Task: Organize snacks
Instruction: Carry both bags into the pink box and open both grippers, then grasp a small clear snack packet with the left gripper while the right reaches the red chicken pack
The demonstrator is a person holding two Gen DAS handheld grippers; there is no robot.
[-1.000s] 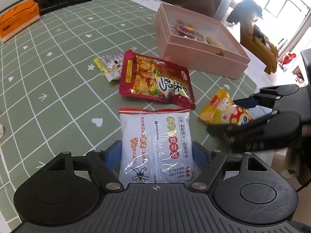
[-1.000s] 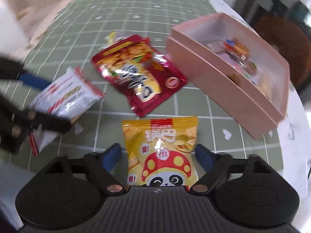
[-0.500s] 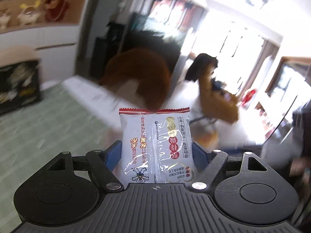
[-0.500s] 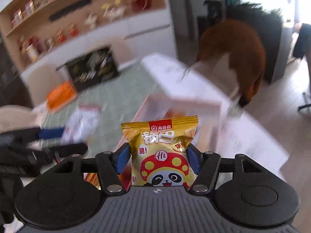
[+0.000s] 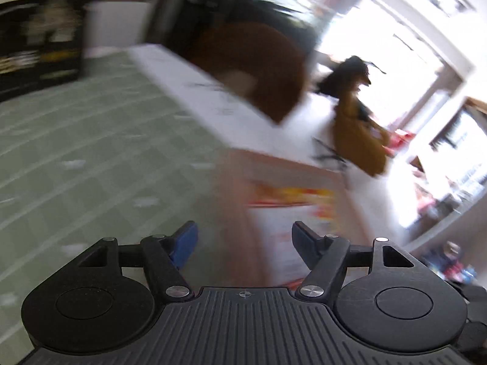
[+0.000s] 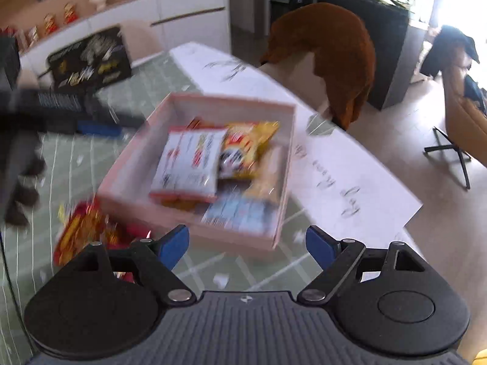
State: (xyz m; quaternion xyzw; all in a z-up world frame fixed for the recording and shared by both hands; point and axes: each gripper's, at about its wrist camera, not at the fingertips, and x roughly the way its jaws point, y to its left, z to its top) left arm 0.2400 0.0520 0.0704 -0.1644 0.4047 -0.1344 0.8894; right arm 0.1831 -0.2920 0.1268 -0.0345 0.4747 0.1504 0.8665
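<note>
We see a table w/ a green checked cloth [image 6: 146,91], white grid lines on it. Directly on it: a pink box [image 6: 188,237] near the middle, a red snack bag [image 6: 82,231] just beside the box's left corner, a black box [image 6: 91,57] at the far end, and a white paper sheet [image 6: 334,164] along the right edge, touching the pink box.

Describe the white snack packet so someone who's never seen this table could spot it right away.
Find the pink box on the green checked tablecloth. The white packet lies on top inside it, toward the left, overlapping a yellow panda packet. It is the only white one, with red strips at both ends.
</note>
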